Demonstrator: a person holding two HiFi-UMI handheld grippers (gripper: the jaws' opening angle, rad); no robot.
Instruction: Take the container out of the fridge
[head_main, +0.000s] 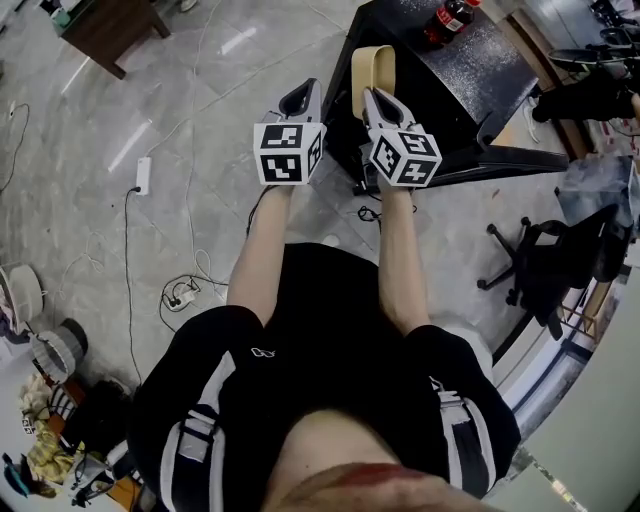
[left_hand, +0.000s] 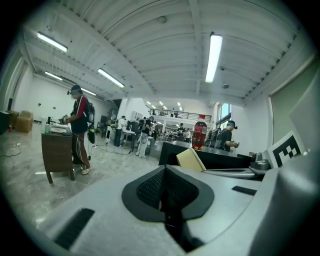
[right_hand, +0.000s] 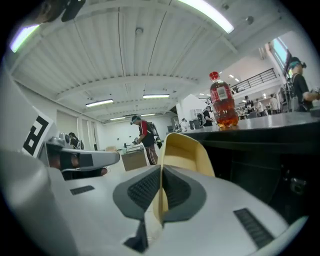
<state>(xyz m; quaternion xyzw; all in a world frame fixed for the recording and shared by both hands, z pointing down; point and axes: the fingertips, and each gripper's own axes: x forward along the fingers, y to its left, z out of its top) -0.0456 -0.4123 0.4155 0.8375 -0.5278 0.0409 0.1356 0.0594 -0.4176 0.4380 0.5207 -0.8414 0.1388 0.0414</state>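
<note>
Grey stone floor (head_main: 200, 120) fills most of the head view. Black counter (head_main: 470, 70) at upper right, w/ speckled top. Person in black shorts, both forearms stretched fwd. Black office chair (head_main: 560, 265) at right, apart from the counter. Brown wooden table (head_main: 110, 25) far upper left.

Left gripper (left_hand: 166, 172): jaws closed pad to pad, nothing btwn them, held in the air beside the right one. Right gripper (right_hand: 161, 172): jaws pinched narrow on the thin wall of the pale yellow container (right_hand: 182, 150), which sticks up past the jaw tips. Container is off any surface, in the air at the counter's left edge, open side twd the counter.

Red-drink bottle (head_main: 450, 18) upright on the counter top, well apart from the container. White power strip (head_main: 143, 175) on the floor at left.
</note>
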